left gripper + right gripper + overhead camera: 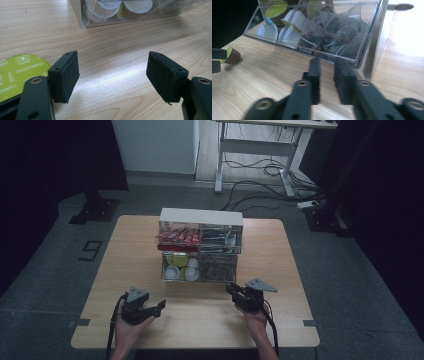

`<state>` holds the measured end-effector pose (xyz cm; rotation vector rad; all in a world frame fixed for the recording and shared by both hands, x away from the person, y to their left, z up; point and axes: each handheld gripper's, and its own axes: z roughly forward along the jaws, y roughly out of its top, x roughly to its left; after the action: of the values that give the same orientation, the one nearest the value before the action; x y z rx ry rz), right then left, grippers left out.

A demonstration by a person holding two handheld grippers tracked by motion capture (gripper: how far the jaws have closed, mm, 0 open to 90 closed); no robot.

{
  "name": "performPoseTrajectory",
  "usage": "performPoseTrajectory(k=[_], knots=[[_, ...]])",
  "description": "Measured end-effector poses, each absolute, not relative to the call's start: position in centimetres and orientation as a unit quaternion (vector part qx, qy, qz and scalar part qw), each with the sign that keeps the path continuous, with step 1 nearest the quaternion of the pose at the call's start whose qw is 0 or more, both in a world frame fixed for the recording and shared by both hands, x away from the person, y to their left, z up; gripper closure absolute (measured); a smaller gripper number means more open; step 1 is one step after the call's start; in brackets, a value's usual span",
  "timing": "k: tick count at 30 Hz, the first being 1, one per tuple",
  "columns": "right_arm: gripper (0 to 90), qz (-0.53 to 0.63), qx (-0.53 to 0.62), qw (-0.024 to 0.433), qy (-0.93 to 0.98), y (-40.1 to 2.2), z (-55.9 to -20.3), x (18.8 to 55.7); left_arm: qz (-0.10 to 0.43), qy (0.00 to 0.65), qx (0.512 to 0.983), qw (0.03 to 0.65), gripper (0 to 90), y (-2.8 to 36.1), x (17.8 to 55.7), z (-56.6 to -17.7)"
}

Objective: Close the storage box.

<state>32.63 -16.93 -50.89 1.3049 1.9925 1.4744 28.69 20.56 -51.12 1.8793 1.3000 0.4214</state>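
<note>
Both hands rest low on the near part of the table [280, 250], in front of a clear compartmented organiser [201, 251].

Left hand-held gripper [161, 306]: jaws spread wide, nothing between the pads, only bare wood in the gap. A green-lidded cappuccino capsule [18, 72] lies on the table just outside its left jaw in the left gripper view, lid facing up toward the camera. From the right gripper view the same capsule [231, 55] lies on its side, well apart from the organiser's front wall.

Right hand-held gripper [327, 75]: jaws partly parted, pads close together, empty. It points at the organiser's lower right compartment, which holds tea bags [337, 35]; the tips are near the clear front wall, touching or not I cannot tell. The white coffee pods [287, 31] sit in the compartment next to it.

Judgement: the capsule is the thing in hand. It lies beside the left gripper, not in front of it, and much nearer the left hand than the right. The coming move likely turns on swinging the left jaws sideways to bracket the capsule across its short round body.
</note>
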Motion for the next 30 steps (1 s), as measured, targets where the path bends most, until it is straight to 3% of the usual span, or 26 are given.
performPoseTrajectory(k=[3,6,16,30], knots=[[58.0,0.513,0.445,0.182,0.711,-16.9,-50.6,32.5,0.165,0.514,0.742,0.397,26.5,20.6,28.7,-51.2],[52.8,0.512,0.435,0.183,0.718,-17.3,-50.4,32.3,0.165,0.514,0.743,0.395,26.5,20.5,28.7,-51.4],[48.0,0.483,0.437,0.206,0.731,-19.3,-51.3,30.2,0.165,0.510,0.746,0.396,26.5,20.4,28.6,-51.3],[47.6,0.466,0.491,0.192,0.711,-23.6,-53.8,28.8,0.158,0.507,0.752,0.390,26.4,20.0,28.6,-51.7]])
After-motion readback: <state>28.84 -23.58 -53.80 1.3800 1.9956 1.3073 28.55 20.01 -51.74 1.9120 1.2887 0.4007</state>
